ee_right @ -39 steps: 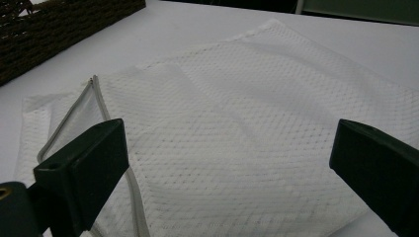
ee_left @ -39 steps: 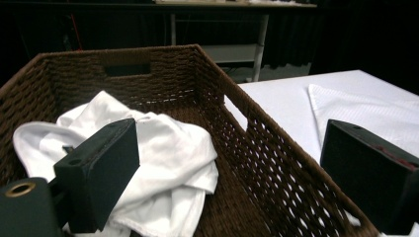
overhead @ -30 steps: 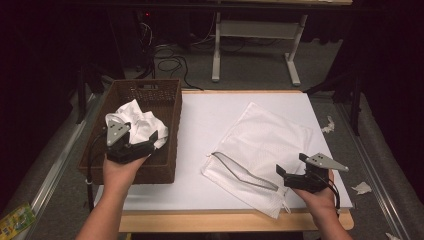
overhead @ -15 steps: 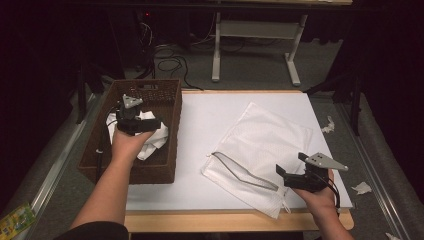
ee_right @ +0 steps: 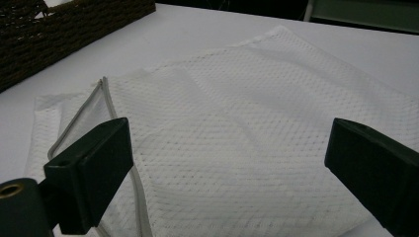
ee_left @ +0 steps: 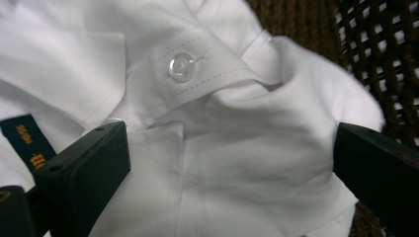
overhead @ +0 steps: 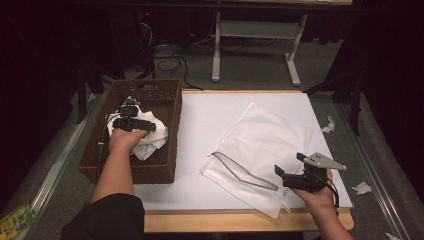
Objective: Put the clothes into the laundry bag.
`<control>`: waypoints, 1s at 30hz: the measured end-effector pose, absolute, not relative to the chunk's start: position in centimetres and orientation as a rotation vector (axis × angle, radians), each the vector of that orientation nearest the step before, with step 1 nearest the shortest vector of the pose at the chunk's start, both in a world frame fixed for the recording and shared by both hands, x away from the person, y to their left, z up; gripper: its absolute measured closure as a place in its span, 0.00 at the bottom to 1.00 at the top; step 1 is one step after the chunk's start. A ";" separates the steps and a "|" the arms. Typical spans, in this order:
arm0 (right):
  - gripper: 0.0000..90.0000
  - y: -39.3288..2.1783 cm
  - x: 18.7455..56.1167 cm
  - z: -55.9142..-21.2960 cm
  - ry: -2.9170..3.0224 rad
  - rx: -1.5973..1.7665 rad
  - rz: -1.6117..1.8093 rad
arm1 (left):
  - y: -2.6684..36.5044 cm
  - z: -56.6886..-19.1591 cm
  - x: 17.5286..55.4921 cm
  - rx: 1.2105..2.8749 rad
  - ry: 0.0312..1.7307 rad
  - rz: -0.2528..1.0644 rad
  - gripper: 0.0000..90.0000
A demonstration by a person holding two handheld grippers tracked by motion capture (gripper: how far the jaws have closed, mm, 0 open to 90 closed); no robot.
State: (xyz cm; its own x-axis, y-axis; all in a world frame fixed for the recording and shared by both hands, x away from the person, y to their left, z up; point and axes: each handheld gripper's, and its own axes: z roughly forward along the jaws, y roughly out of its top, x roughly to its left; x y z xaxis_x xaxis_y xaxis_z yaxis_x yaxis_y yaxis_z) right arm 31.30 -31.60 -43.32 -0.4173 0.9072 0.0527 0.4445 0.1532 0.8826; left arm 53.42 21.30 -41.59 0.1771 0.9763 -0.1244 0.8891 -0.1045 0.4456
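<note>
Left hand-held gripper (overhead: 134, 116) down in basket (overhead: 167, 130) over white shirt (ee_left: 232, 148), jaws just opened wide, shirt between, ungripped. Right hand-held gripper (overhead: 286, 177) open above mesh bag (ee_right: 257, 128) on counter (overhead: 210, 125).

The worktop (overhead: 210, 130) fills the middle of the high view. On its left edge stands a basket (overhead: 170, 130), with a shirt (overhead: 150, 142) lying inside it toward the near-left part. The left gripper (overhead: 131, 119) sits over the shirt within the basket, jaws apart with the shirt's cloth between them. To the right of the basket, well apart, a mesh bag (overhead: 265, 145) lies flat on the worktop, its opening toward the lower left. The right gripper (overhead: 280, 176) is at the bag's near edge, lower right of the frame.
</note>
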 end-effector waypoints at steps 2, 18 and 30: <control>0.06 -31.6 31.3 -43.3 1.934 1.288 1.211 | 21.2 -42.2 53.8 2.098 1.779 0.250 0.01; 0.07 -31.7 31.2 -43.4 1.939 1.285 1.212 | 19.5 -44.6 54.4 2.341 1.820 0.275 0.16; 0.08 -31.7 31.1 -43.3 1.934 1.292 1.217 | 19.3 -44.1 53.9 2.338 1.768 0.284 0.46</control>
State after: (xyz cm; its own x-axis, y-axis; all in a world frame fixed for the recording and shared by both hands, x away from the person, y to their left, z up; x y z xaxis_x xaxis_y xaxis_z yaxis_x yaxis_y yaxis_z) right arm 31.06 -31.74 -43.28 -0.4166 0.9069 0.0627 0.4492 0.1454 0.8815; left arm 53.86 19.28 -44.08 0.2676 0.9629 0.0346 0.9253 -0.2668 0.2695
